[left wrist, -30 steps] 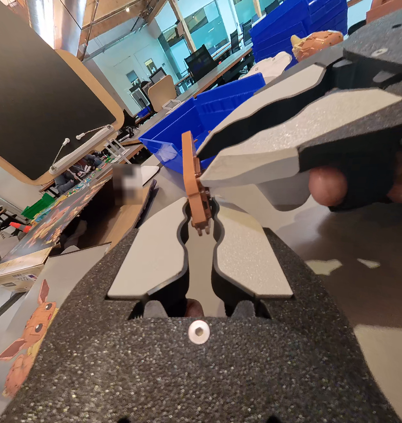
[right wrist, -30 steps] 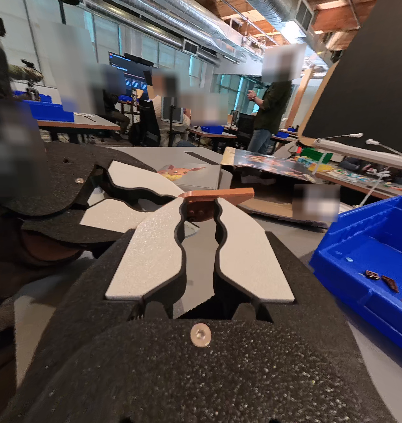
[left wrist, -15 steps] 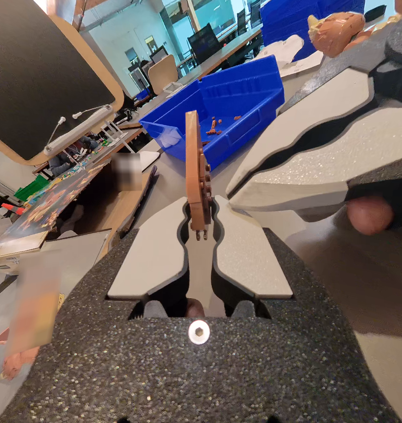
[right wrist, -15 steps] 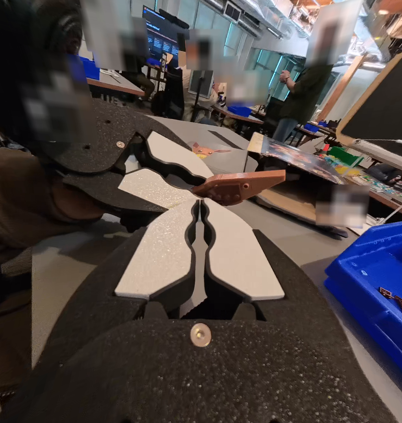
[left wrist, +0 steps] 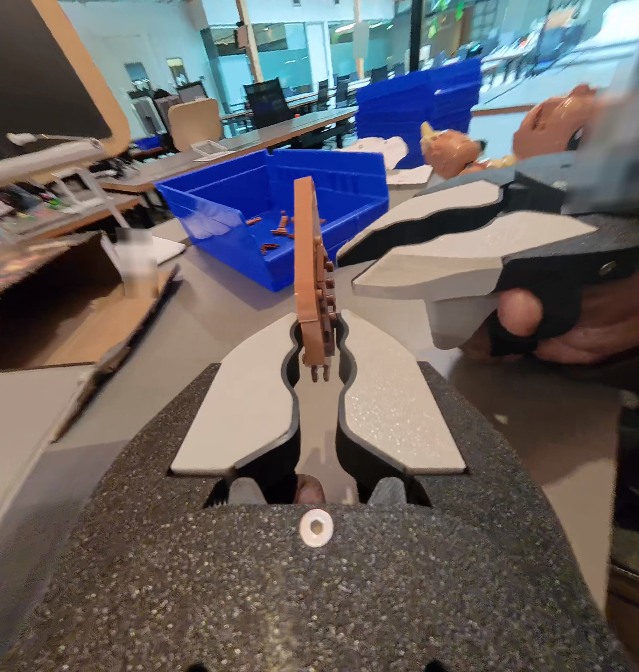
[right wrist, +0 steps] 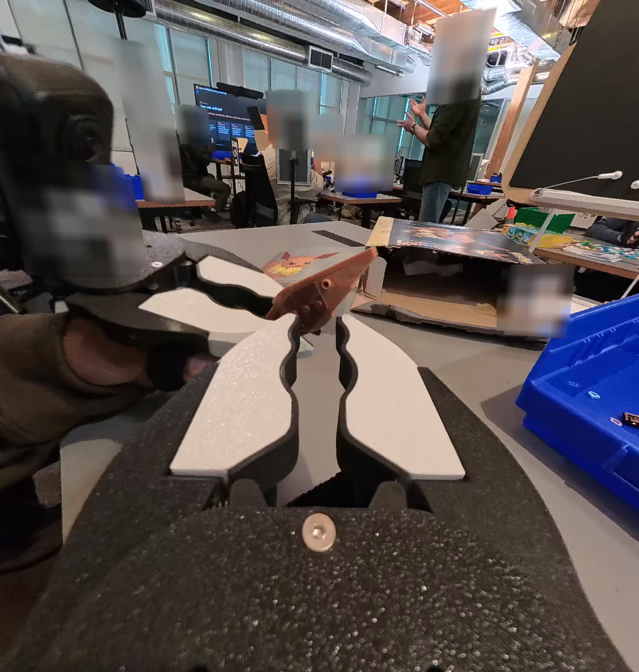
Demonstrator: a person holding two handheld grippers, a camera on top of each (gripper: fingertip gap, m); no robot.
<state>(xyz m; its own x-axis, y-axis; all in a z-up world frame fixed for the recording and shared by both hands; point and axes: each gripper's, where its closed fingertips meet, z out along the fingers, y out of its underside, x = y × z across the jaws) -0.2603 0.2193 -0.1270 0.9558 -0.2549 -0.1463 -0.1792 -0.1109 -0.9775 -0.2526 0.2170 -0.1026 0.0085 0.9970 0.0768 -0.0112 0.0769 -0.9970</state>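
Your left gripper (left wrist: 316, 340) has its two grey fingers (left wrist: 252, 392) closed to a narrow slot on a flat brown wedge-shaped brick plate assembly (left wrist: 308, 262), both pads pressing its studded lower end. The plate stands on edge and rises out of the fingertips, lifted clear of the grey tabletop (left wrist: 216, 320). Held that way, I judge, its long free end stays open to a second tool.

Your right gripper (right wrist: 316, 323) is parted by a modest gap with nothing clamped. In its own view the brown assembly's lower corner sits just beyond and slightly left of its fingertips; whether the left pad (right wrist: 252, 381) brushes it I cannot tell. From the left wrist view that gripper lies just to the right of the plate, apart from it.

Count what lies around you:
- One brown assembly, in the left grasp.
- One open blue plastic parts bin (left wrist: 238, 203) near ahead, with several small loose brown bricks (left wrist: 270, 247) inside, roughly six; the blur prevents an exact count.
- One stack of blue bins (left wrist: 416, 120) farther back.
- One torn cardboard box with printed lid (right wrist: 452, 276).
- Two brown rounded model figures (left wrist: 452, 152) behind your right gripper.
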